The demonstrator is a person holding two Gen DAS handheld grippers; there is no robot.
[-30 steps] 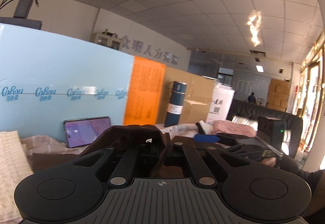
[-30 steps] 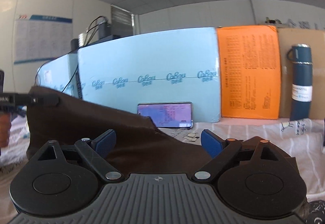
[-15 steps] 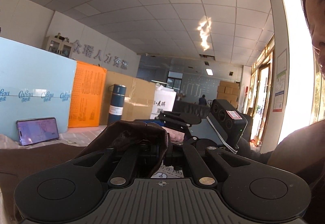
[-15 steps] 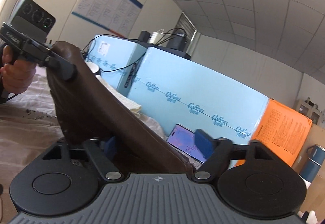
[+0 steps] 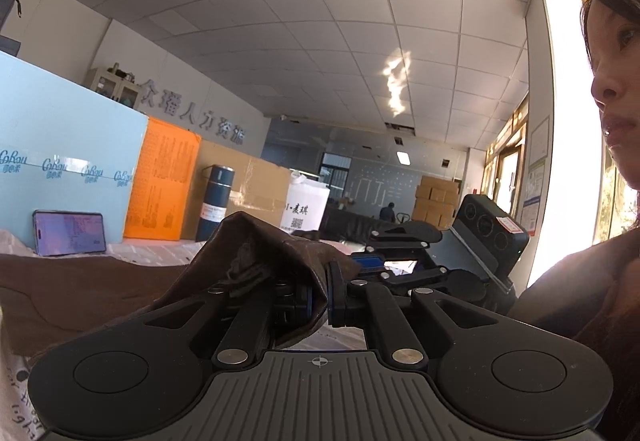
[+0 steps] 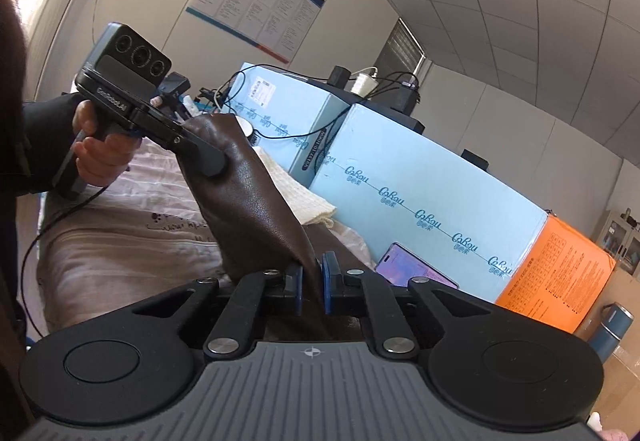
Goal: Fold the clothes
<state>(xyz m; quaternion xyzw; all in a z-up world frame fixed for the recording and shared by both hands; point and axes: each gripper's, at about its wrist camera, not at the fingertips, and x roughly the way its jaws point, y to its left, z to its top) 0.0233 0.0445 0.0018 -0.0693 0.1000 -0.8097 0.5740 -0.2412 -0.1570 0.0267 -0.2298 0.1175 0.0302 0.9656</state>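
A fold of the brown leather-like garment [image 6: 256, 217] is pinched between the blue pads [image 6: 329, 283] of the right gripper [image 6: 312, 287], whose jaws have just been closing and are now nearly together on the cloth. In the left wrist view, the left gripper [image 5: 318, 297] is likewise closed on a bunched edge of the same garment [image 5: 256, 253], which is draped over its left finger; only a narrow gap is left between the pads, filled by the material. From the right wrist view the garment is seen stretched as a taut band between the two grippers, lifted above the bed-like surface covered by a pale pink sheet [image 6: 120, 241]. The left gripper is carried by a hand [image 6: 102, 153] wrapped around its handle. Behind the garment, a cream knitted cloth [image 6: 304, 201] is seen on the sheet, and a phone [image 6: 416, 273] is leaned against light blue boxes [image 6: 420, 193]. An orange board [image 6: 556, 281] and a dark blue flask [image 5: 216, 201] are placed further along.
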